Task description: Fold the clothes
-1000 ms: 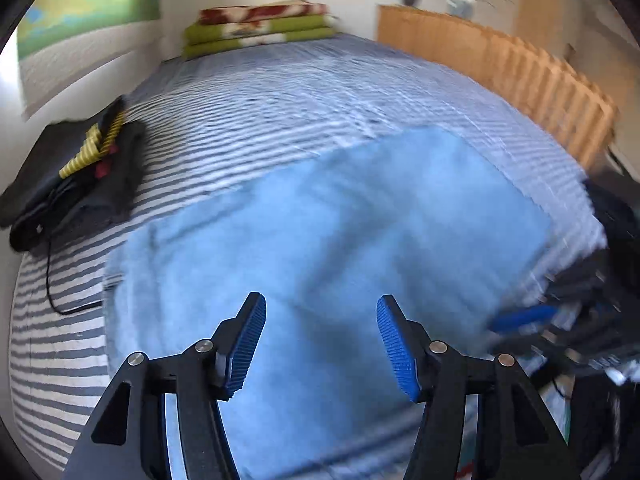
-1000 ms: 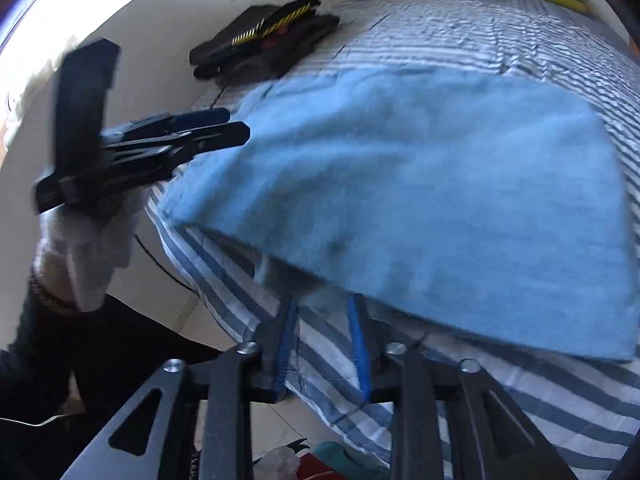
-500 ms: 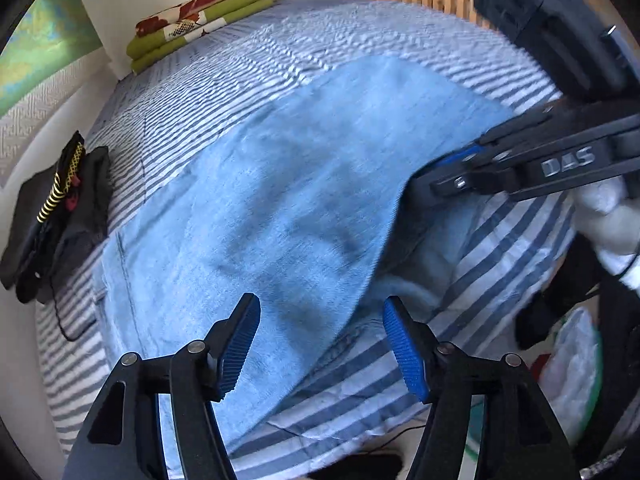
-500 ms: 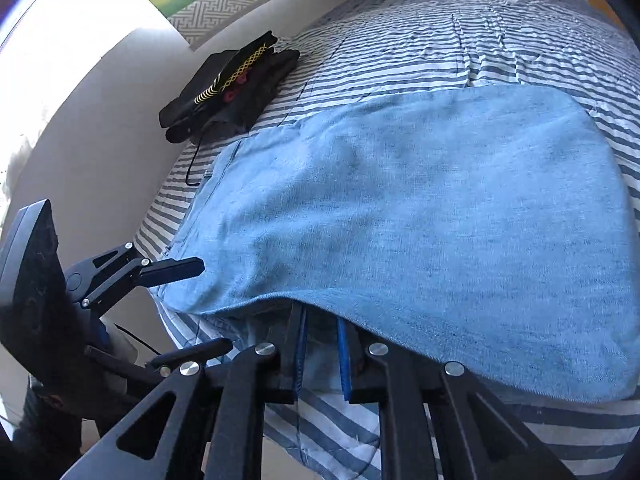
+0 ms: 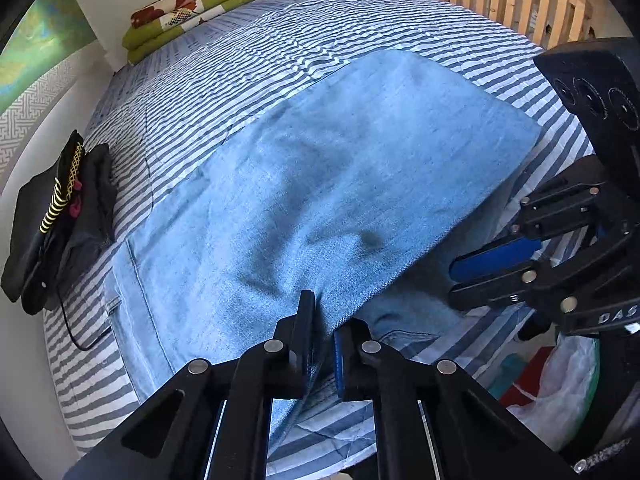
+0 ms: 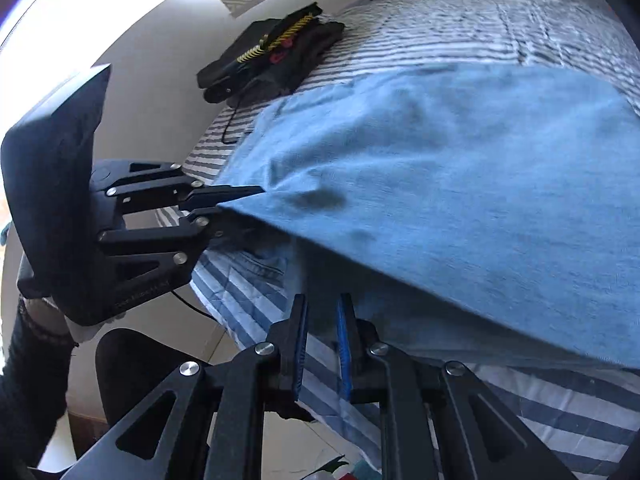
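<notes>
Lying flat across the near part of the striped bed (image 5: 320, 48), the blue denim garment (image 5: 360, 152) has its upper layer folded over, and its near edge hangs toward the bedside. The left gripper (image 5: 322, 344) has just been closing, and its jaws now pinch that near edge, cloth visibly caught between the pads. The right gripper (image 6: 322, 344) stands nearly pressed together at the same edge further right; fabric seems to sit in the narrow gap, though shadow under the overhanging layer leaves it unsure which layer it has.

To do this step well, I'd judge both grips should take the same layers, then lift together and carry the edge evenly toward the far side, keeping the cloth taut between them so no crease forms in the middle. A one-layer grip on either side would likely drag the fold askew.

Further out, a dark folded bundle (image 5: 60, 216) with yellow trim lies at the left edge of the bed, a cable trailing from it, and green patterned bedding (image 5: 192, 12) is stacked at the far end.

As for writing, the letters "DAS" show on the right tool's body in the left view; nothing else is legible.
</notes>
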`<state>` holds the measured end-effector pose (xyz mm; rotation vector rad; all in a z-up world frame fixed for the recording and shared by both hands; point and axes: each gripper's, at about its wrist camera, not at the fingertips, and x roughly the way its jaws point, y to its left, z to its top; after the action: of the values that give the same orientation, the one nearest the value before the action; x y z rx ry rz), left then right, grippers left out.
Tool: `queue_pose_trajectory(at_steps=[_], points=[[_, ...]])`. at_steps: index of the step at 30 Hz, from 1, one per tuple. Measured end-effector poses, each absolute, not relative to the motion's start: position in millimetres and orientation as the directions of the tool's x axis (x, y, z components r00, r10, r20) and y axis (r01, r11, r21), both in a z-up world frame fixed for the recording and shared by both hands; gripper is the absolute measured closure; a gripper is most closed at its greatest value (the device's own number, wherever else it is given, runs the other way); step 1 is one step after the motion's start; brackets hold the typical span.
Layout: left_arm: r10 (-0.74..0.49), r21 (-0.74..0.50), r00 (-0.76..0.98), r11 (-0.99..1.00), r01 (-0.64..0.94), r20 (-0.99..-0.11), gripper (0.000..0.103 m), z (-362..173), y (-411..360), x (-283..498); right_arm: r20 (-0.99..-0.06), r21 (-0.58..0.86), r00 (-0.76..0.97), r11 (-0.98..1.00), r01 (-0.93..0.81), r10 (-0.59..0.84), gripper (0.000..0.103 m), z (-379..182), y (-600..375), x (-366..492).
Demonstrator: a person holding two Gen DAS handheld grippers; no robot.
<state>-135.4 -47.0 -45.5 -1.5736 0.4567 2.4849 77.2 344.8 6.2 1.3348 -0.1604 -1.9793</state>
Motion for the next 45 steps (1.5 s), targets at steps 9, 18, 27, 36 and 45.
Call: queue_pose_trajectory(at_steps=[9,18,27,36,45], points=[[-0.011,0.151,-0.44,-0.947,-0.284,-0.898,0.095,-41.9,-50.3,-135.8,-0.738,0.49,-0.281,-0.774,0.402,-0.613,0.087,-10.9,332.9,52.2],[-0.063,0.19,-0.467,-0.954,-0.231,-0.882,0.059,-42.5,-61.5,-112.5,-0.75,0.433,-0.303,-0.783,0.446,-0.587,0.087,-3.9,321.8,48.8],[0.079,0.062,-0.468,-0.958,-0.278,-0.88,0.068,-52.3,-38.0,-59.9,-0.729,0.544,-0.221,-0.744,0.388,-0.648,0.087,-9.4,318.9,27.2],[-0.007,0.17,-0.413,-0.918,-0.358,-0.911,0.068,-84.6,-41.0,-105.5,-0.713,0.568,-0.204,-0.723,0.393,-0.671,0.087,5.0,321.7,24.4],[0.002,0.108,-0.325,-0.941,-0.32,-0.946,0.096,-97.7,-57.4,-90.6,-0.829,0.356,-0.298,-0.858,0.371,-0.473,0.1,-20.4,346.0,32.4]])
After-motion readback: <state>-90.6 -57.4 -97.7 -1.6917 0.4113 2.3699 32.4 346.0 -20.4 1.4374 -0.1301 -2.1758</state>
